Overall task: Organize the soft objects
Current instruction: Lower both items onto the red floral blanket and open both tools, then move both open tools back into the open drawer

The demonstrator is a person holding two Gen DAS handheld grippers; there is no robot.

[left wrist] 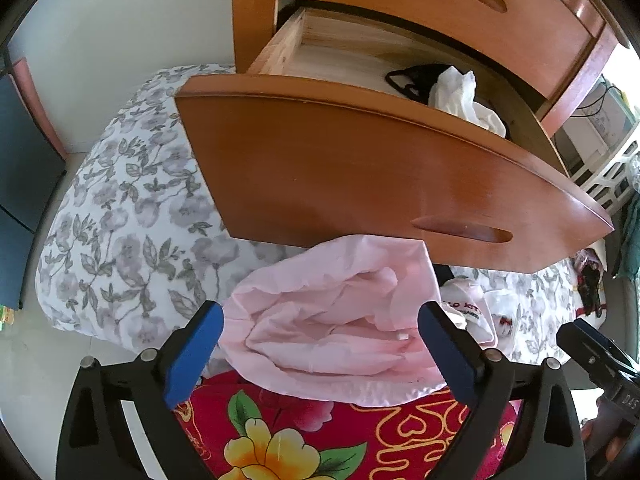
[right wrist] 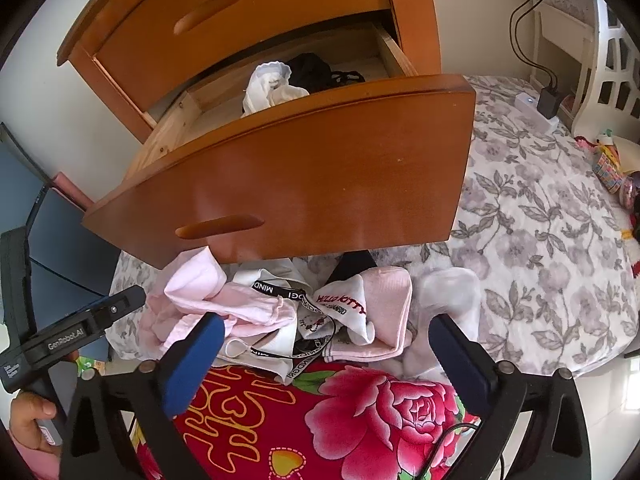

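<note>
A bed with a grey-flowered white cover carried the heap of soft things, beside a red floral quilt. The open orange wooden drawer overhung the heap and held a white cloth and a black garment. The left tongs stood released around the folded pink cloth. The right tongs stood released over white lettered socks and a pink garment.
</note>
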